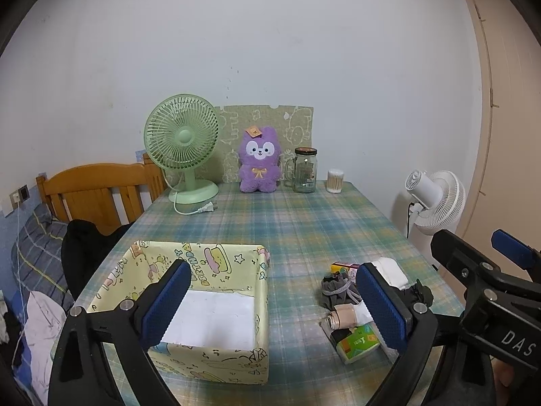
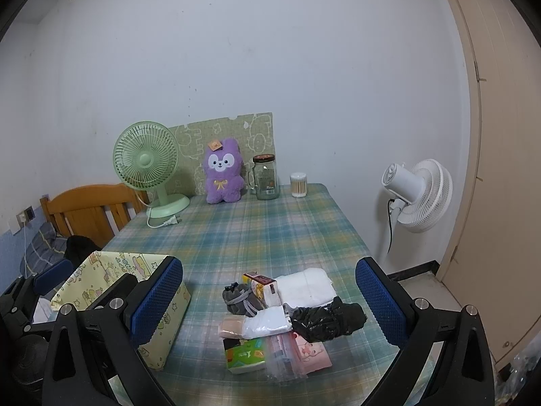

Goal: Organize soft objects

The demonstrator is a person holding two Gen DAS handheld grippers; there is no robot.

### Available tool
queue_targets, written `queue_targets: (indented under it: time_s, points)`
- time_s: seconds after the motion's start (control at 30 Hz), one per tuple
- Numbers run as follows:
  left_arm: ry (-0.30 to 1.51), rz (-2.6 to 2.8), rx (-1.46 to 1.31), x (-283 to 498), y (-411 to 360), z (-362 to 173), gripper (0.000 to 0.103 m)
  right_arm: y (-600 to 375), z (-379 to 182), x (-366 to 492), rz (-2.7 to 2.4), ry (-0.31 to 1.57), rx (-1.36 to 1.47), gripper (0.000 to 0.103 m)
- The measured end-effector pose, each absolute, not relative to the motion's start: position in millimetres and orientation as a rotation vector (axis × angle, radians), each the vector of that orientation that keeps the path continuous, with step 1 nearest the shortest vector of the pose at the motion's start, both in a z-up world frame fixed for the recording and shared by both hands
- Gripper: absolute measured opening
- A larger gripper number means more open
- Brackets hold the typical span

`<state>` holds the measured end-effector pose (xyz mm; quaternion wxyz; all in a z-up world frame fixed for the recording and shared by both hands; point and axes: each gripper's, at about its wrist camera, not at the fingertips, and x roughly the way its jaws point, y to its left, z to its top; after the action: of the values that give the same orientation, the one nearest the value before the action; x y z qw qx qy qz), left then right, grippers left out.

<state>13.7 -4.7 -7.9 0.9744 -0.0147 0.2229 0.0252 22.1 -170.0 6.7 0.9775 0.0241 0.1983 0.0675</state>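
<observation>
Plaid cloth in washed blue, green and yellow is covering the rectangular table [image 2: 270,233]. Toward the near left corner an open, square-sided storage box of pale yellow cartoon-printed paper [image 1: 216,304] is standing, its white floor bare. Near the near edge, right of the box and apart from it, a small heap of soft things is lying: a folded white terry towel [image 2: 306,289], a crumpled grey drawstring pouch [image 2: 241,299], a wrinkled glossy black plastic bundle [image 2: 329,319], a rolled beige cloth [image 2: 233,328], a green printed tissue packet [image 2: 245,355] and a pink cartoon-printed packet under clear film [image 2: 312,353]; how they overlap underneath is hard to tell.

The left gripper [image 1: 274,308], its blue dimpled rubber pads spread wide and holding nothing, is hanging above the near edge with one pad over the box and the other over the heap. The right gripper [image 2: 270,304] is likewise gaping wide and empty, its fingers flanking the heap without touching it.

Along the far edge a round mint-green plastic desk fan [image 2: 147,165], a fluffy purple plush bunny with a gold bow [image 2: 223,172], a clear glass mug-jar with a dark lid [image 2: 265,177] and a cylindrical tub of cotton swabs [image 2: 298,185] are standing in a row.
</observation>
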Motion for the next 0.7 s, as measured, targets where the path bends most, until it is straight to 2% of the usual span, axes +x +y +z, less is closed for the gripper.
queue_targets:
  time_s: [0.7]
  points:
    - [0.457,0.048,-0.037,14.7,-4.2,-5.2,0.099,-167.3,7.2,18.5,0.103,0.387,0.034,0.103]
